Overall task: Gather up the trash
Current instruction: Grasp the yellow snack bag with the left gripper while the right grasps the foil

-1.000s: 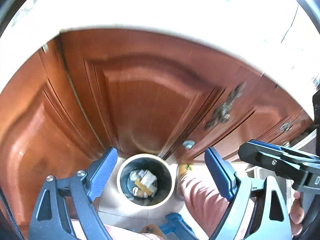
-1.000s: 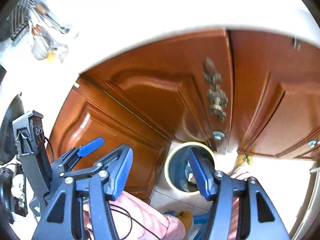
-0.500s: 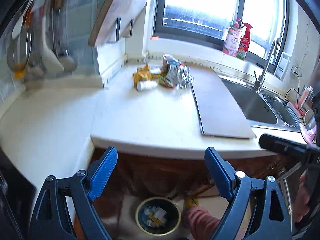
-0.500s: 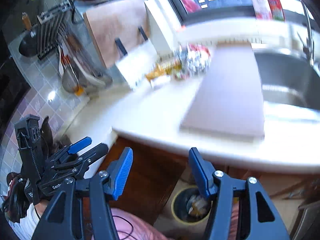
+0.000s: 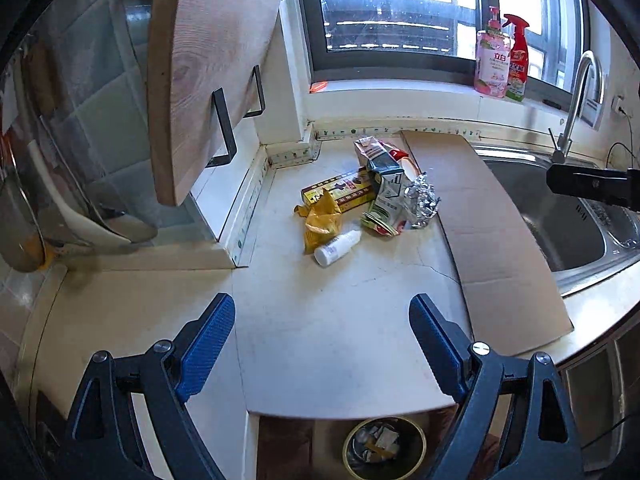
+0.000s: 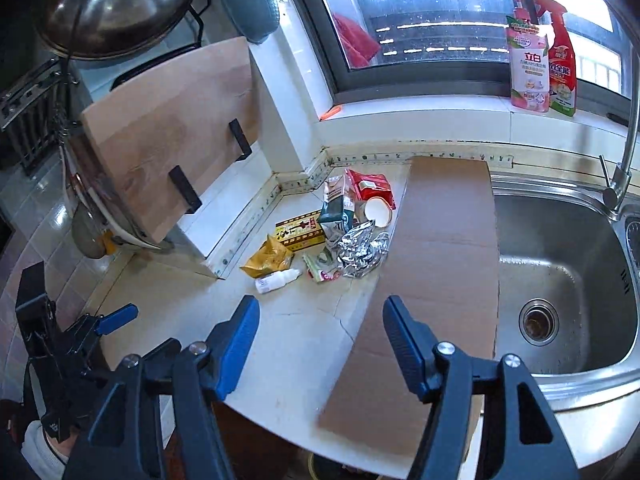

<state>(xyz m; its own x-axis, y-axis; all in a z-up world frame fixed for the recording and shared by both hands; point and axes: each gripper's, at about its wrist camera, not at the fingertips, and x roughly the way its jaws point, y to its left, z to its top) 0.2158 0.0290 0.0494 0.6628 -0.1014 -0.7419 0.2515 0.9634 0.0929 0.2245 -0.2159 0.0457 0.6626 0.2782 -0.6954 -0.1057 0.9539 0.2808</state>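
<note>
Trash [image 5: 362, 200] clusters near counter's back wall, well beyond both grippers.

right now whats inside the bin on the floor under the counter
The bin already holds some scraps: pale crumpled paper and a yellowish strip lie on top. Anything beneath them is covered, and the left gripper's arm hides part of the rim.

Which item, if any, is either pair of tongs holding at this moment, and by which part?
Nothing is held. The left tongs and right tongs both stand open and empty above the countertop.
</note>
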